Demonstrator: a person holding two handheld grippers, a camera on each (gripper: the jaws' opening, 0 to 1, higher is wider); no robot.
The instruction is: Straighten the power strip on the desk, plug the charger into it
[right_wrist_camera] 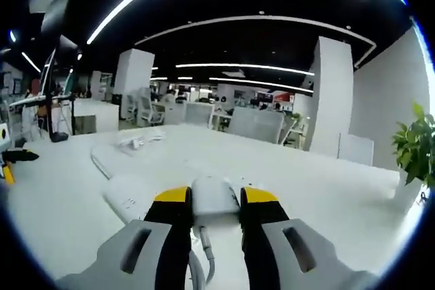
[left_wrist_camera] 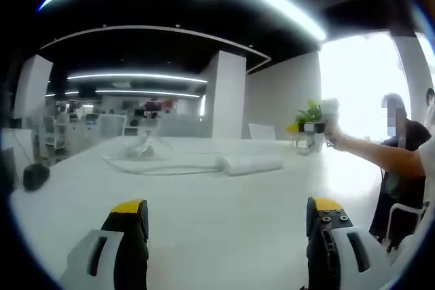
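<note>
Yellow-tipped jaws of the right gripper (right_wrist_camera: 207, 202), bottom centre of the right gripper view: clamped on a white charger (right_wrist_camera: 214, 198), its cable hanging down between them. White power strip (right_wrist_camera: 129, 198): lying flat on the white desk (right_wrist_camera: 326, 188), just left of and beyond the charger, its far end running toward the upper left. Coiled white cable (right_wrist_camera: 139, 140): farther back, left of centre. Potted green plant (right_wrist_camera: 416, 157): right edge of frame, in a white pot.

Left gripper (left_wrist_camera: 228, 219), bottom of the left gripper view: jaws wide apart, holding nothing, bare desk between them. Power strip (left_wrist_camera: 250, 164) at mid-frame, well beyond the jaws, cable looping left. Right gripper (left_wrist_camera: 326, 123) at the right, held by a person's arm (left_wrist_camera: 380, 157).
</note>
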